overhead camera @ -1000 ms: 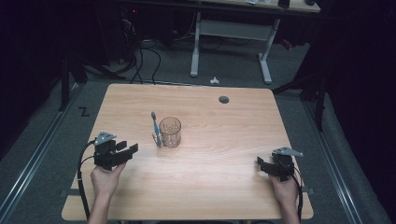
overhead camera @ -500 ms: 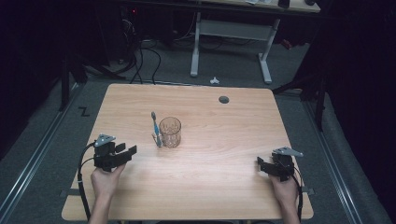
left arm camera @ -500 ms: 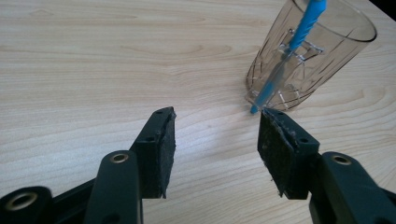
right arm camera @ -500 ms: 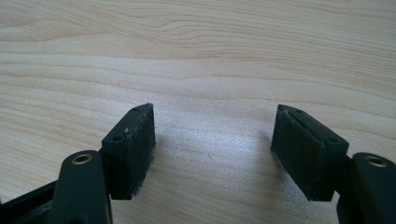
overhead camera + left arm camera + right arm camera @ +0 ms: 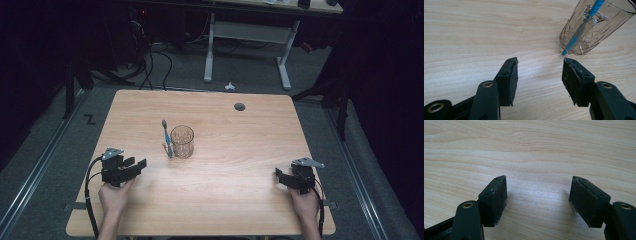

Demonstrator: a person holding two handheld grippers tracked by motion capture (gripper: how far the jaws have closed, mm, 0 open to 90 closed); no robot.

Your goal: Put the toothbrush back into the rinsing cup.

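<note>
pale wood table (image 5: 225, 200) under both my grippers, grain running crosswise in both gripper views

left gripper (image 5: 131, 166) sits near the left front of the table, jaws spread wide with nothing between them; in the left gripper view bare wood shows in the gap between my pads (image 5: 510, 80). right gripper (image 5: 281, 176) rests near the right front edge, jaws likewise parted and empty, well apart from everything

clear glass cup (image 5: 182, 141) stands upright a little left of the table's middle. blue toothbrush (image 5: 166, 137) lies flat on the wood just beside the cup on its left, outside it, running away from me; i cannot tell whether it touches the glass. in the left gripper view the toothbrush (image 5: 580, 31) shows through the cup's faceted wall (image 5: 596, 27), its near tip just ahead of my right-hand jaw

judgement: this is the approach step, nothing grasped yet; the left gripper is the nearer one and points toward the brush, so the work looks like picking the brush up, likely for the cup

next move calls for: carrying the left gripper forward and a bit rightward, lowering the open jaws astride the thin handle, clear of the glass wall so i don't nudge the cup, then closing low against the wood. right gripper may need to steady the cup
</note>
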